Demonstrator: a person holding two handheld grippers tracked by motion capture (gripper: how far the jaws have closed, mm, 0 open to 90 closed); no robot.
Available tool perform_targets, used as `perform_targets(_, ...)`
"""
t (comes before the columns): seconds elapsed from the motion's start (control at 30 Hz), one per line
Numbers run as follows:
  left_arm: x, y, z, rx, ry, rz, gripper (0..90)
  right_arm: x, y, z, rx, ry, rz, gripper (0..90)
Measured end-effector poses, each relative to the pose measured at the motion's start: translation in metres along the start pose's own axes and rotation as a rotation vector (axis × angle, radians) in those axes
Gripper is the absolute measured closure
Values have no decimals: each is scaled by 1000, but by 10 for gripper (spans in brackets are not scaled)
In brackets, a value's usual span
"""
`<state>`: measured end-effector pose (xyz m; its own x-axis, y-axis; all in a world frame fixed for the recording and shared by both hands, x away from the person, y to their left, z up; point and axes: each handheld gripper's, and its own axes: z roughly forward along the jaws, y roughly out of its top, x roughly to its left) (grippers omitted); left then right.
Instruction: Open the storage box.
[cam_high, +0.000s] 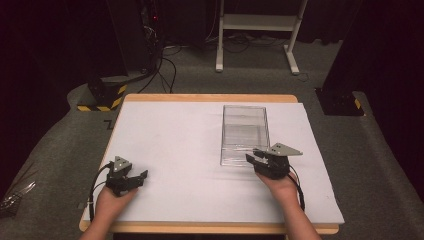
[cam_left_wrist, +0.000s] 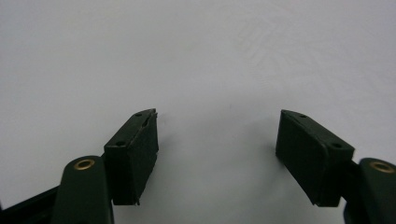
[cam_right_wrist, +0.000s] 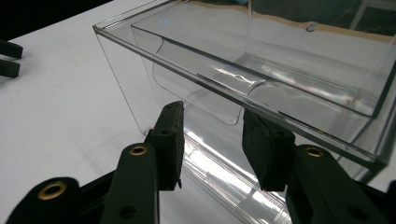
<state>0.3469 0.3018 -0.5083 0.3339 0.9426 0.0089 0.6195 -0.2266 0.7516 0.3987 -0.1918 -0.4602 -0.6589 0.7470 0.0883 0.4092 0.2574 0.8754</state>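
Note:
A clear, empty plastic box (cam_high: 244, 134) stands on the white-covered table (cam_high: 175, 145), right of centre. My right gripper (cam_high: 252, 155) sits at the box's near left corner. In the right gripper view the box (cam_right_wrist: 280, 70) looms close. Its front wall has a curved pull tab, and my right gripper (cam_right_wrist: 211, 112) is open, with both pads just in front of that wall and nothing between them. My left gripper (cam_high: 142, 179) rests near the table's front left, far from the box. In its own view the left gripper (cam_left_wrist: 218, 116) is wide open over the bare white sheet.
Beyond the table, a white desk frame (cam_high: 255, 30) stands on grey carpet. A black stand with a yellow-and-black striped base (cam_high: 102, 97) and loose cables are at the back left. Another dark base (cam_high: 340, 102) is at the back right. The left gripper's jaws (cam_right_wrist: 9, 58) show far off.

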Motion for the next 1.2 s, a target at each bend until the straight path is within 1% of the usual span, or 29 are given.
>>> perform_targets(0.1, 0, 0, 0, 0, 0, 0, 300, -2, -1, 1, -19, 19, 24, 663)
perform_targets(0.17, 0, 0, 0, 0, 0, 1, 300, -5, -2, 1, -36, 33, 25, 679)
perform_targets(0.2, 0, 0, 0, 0, 1, 1, 300, -6, -2, 1, -39, 42, 27, 704)
perform_targets(0.23, 0, 0, 0, 0, 0, 0, 300, -7, -2, 0, -45, 56, 27, 728)
perform_targets(0.33, 0, 0, 0, 0, 0, 0, 300, -9, -2, -1, -41, 62, 8, 754)
perform_targets(0.43, 0, 0, 0, 0, 0, 0, 300, -11, -2, -3, -36, 68, -1, 781)
perform_targets(0.53, 0, 0, 0, 0, 0, 0, 300, -13, -1, -6, -34, 53, -21, 800)
perform_targets(0.63, 0, 0, 0, 0, 0, 0, 300, -17, -1, -8, -41, 39, -9, 820)
perform_targets(0.67, 0, 0, 0, 0, 1, 0, 300, -19, -1, -10, -54, 25, -6, 840)
perform_targets(0.73, 0, 0, 0, 1, 1, -1, 300, -24, 0, -13, -61, -5, 20, 869)
perform_targets(0.77, 0, 0, 0, 0, 0, 0, 300, -27, 0, -15, -67, -15, 21, 889)
perform_targets(0.8, 0, 0, 0, 0, 0, 0, 300, -28, 0, -16, -61, -28, 14, 894)
perform_targets(0.83, 0, 0, 0, 0, -1, -1, 300, -28, 0, -16, -52, -41, 7, 881)
perform_targets(0.87, 0, 0, 0, 0, 0, -1, 300, -29, 0, -15, -53, -35, 11, 867)
perform_targets(0.93, 0, 0, 0, 0, 0, 0, 300, -32, -1, -15, -62, -17, 36, 834)
perform_targets(0.97, 0, 0, 0, 0, 0, 0, 300, -33, -2, -16, -66, -9, 44, 802)
perform_targets(1.0, 0, 0, 0, 0, 0, -1, 300, -34, -3, -16, -68, 2, 46, 791)
perform_targets(1.03, 0, 0, 0, 0, 0, -1, 300, -33, -3, -16, -62, 3, 45, 777)
perform_targets(1.07, 0, 0, 0, 0, 0, 0, 300, -31, -3, -16, -60, 5, 32, 761)
perform_targets(1.2, 0, 0, 0, 0, 0, 0, 300, -24, -2, -14, -60, 35, 21, 669)
